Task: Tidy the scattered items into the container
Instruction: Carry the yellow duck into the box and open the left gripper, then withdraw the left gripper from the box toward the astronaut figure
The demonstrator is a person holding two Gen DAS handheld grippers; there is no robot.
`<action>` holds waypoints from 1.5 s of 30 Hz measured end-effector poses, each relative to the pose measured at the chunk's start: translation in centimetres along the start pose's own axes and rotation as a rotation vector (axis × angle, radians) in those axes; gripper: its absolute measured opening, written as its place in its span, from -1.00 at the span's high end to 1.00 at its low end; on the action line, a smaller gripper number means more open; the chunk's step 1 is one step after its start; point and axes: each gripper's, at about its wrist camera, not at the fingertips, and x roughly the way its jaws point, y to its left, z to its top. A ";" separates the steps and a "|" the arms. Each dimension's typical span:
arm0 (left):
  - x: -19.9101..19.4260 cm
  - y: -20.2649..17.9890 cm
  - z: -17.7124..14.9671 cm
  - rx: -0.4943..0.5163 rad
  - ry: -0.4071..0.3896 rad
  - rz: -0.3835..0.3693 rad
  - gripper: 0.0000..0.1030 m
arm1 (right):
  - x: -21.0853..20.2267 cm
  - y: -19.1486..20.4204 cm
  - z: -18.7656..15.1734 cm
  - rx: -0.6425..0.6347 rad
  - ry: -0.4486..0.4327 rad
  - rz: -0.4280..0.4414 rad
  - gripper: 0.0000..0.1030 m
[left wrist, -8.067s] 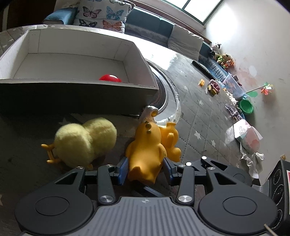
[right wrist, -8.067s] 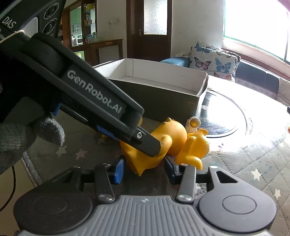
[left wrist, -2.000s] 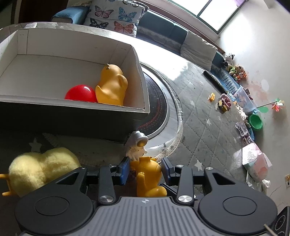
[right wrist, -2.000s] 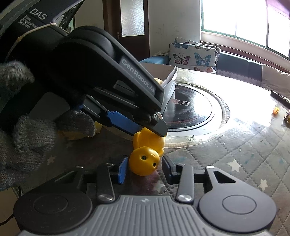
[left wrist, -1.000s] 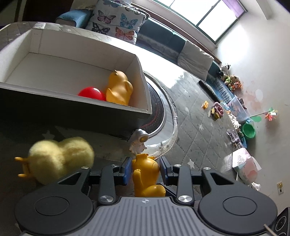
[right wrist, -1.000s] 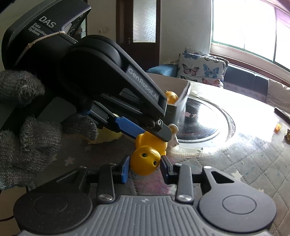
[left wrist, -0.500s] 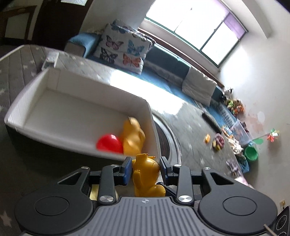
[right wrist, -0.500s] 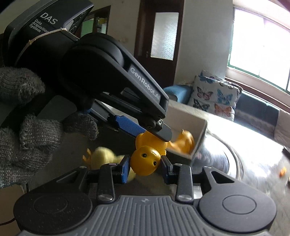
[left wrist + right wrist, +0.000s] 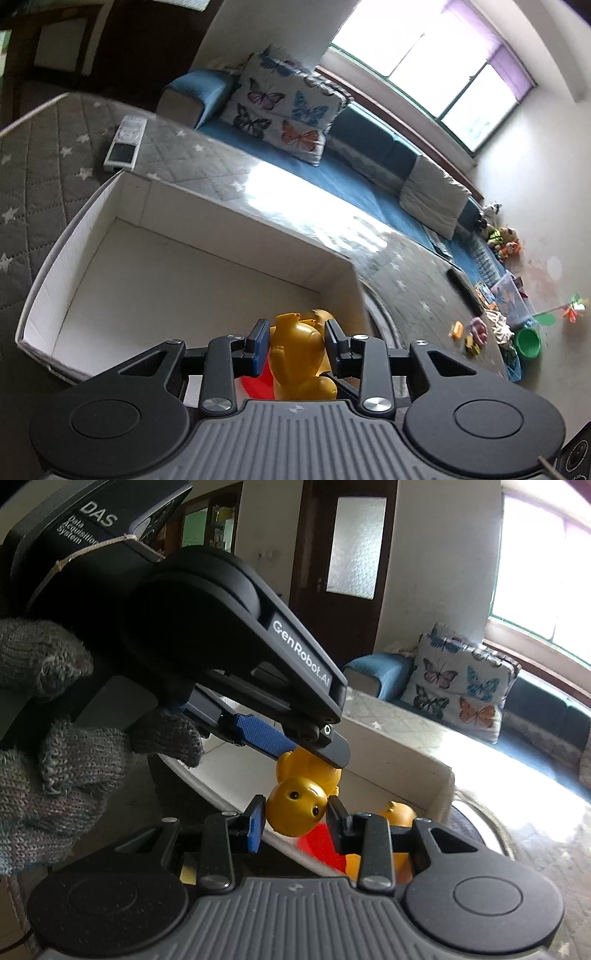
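Both grippers hold one yellow rubber toy animal (image 9: 295,354) in the air over the white cardboard box (image 9: 147,266). My left gripper (image 9: 295,332) has its blue pads on the toy's body, and its jaws are closing on it. My right gripper (image 9: 297,814) is shut on the toy's round head (image 9: 295,806). In the right wrist view the left gripper (image 9: 314,746) comes in from the upper left, held by a grey gloved hand (image 9: 55,760). Down in the box lie a red ball (image 9: 321,843) and a second yellow toy (image 9: 400,812).
The box stands on a table with a grey quilted star cover (image 9: 37,147). A white remote (image 9: 123,142) lies past the box's far corner. Behind is a blue sofa with a butterfly cushion (image 9: 284,110). Toys and a green bowl (image 9: 528,341) litter the floor at right.
Both grippers have lifted the yellow toy off the table and carried it over the box. The fluffy chick and the small white figure have dropped out of view.
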 end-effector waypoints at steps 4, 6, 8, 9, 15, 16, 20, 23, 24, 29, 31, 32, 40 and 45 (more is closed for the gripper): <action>1.6 1.3 0.8 -0.026 0.026 0.022 0.32 | 2.3 -0.5 0.4 0.005 0.037 0.028 0.33; 2.3 1.7 0.9 -0.035 0.037 0.030 0.32 | 3.2 -0.7 0.3 0.007 0.055 0.039 0.33; 2.9 2.2 0.9 -0.050 0.050 0.032 0.32 | 4.0 -0.8 0.2 0.008 0.072 0.049 0.33; 3.1 2.4 0.9 -0.057 0.056 0.031 0.32 | 4.2 -0.8 0.2 0.010 0.078 0.054 0.33; 4.4 3.3 1.1 -0.084 0.080 0.037 0.33 | 5.6 -1.4 0.6 0.036 0.105 0.077 0.33; 4.6 3.4 1.1 -0.087 0.083 0.039 0.33 | 5.7 -1.4 0.6 0.040 0.108 0.079 0.33; 5.0 3.6 0.9 -0.088 0.095 0.047 0.36 | 5.9 -1.7 0.7 0.051 0.115 0.085 0.33; 5.0 3.7 0.8 -0.087 0.097 0.055 0.36 | 5.8 -1.7 0.8 0.051 0.116 0.079 0.32; 5.0 3.7 0.8 -0.087 0.097 0.057 0.36 | 5.5 -1.5 0.8 0.051 0.115 0.078 0.32; 4.5 3.6 0.8 -0.079 0.087 0.059 0.36 | 4.4 -1.2 0.7 0.063 0.103 0.065 0.32; 4.2 3.5 0.8 -0.073 0.080 0.058 0.36 | 3.9 -1.3 0.7 0.067 0.091 0.054 0.32; 4.0 3.4 0.8 -0.069 0.077 0.056 0.36 | 3.6 -1.4 0.7 0.068 0.086 0.051 0.32; 2.1 2.2 -0.2 -0.035 0.055 0.049 0.36 | 0.4 -0.8 0.1 0.068 0.038 0.018 0.29; 1.1 1.3 -1.1 -0.010 0.046 0.048 0.35 | -1.4 -0.4 -0.3 0.061 0.016 -0.010 0.16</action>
